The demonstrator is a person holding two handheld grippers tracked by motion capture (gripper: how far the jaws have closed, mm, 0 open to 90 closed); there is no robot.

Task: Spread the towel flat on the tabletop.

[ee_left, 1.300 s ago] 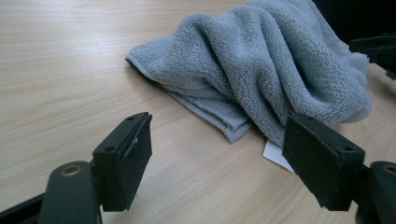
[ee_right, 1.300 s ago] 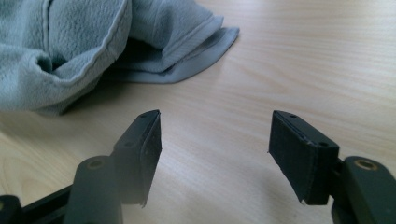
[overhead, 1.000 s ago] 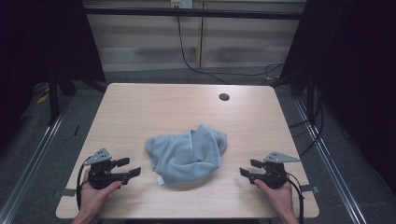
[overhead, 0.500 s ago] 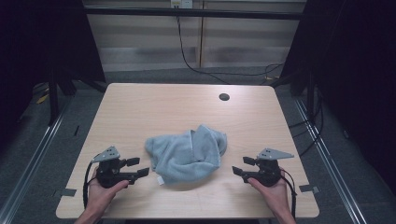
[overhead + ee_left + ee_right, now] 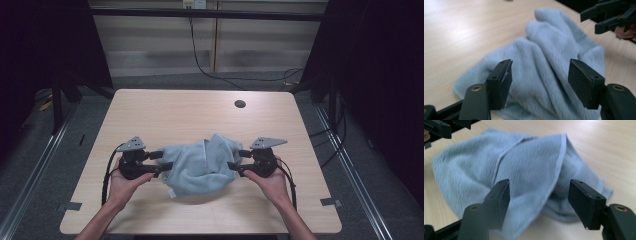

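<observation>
One crumpled light-blue towel [image 5: 201, 167] lies bunched on the wooden table [image 5: 190, 115], toward the near edge and about midway between its sides. In the high view its long axis runs roughly from 8 to 2 o'clock, with a raised fold at the far right.

The left gripper [image 5: 161, 161] sits at the towel's 9 o'clock, jaws pointing toward 3 o'clock and reaching its left edge. They have just been closing a little, yet stand spread; in the left gripper view cloth [image 5: 544, 72] lies between and beyond the pads without being pinched.

The right gripper [image 5: 236, 161] is at the towel's 3 o'clock, pointing toward 9, jaws spread and gripping nothing, with the hemmed fold [image 5: 534, 170] ahead. Both look about equally near.

Two grippers, one towel, and one dark round hole [image 5: 240, 104] at the table's far right.
</observation>
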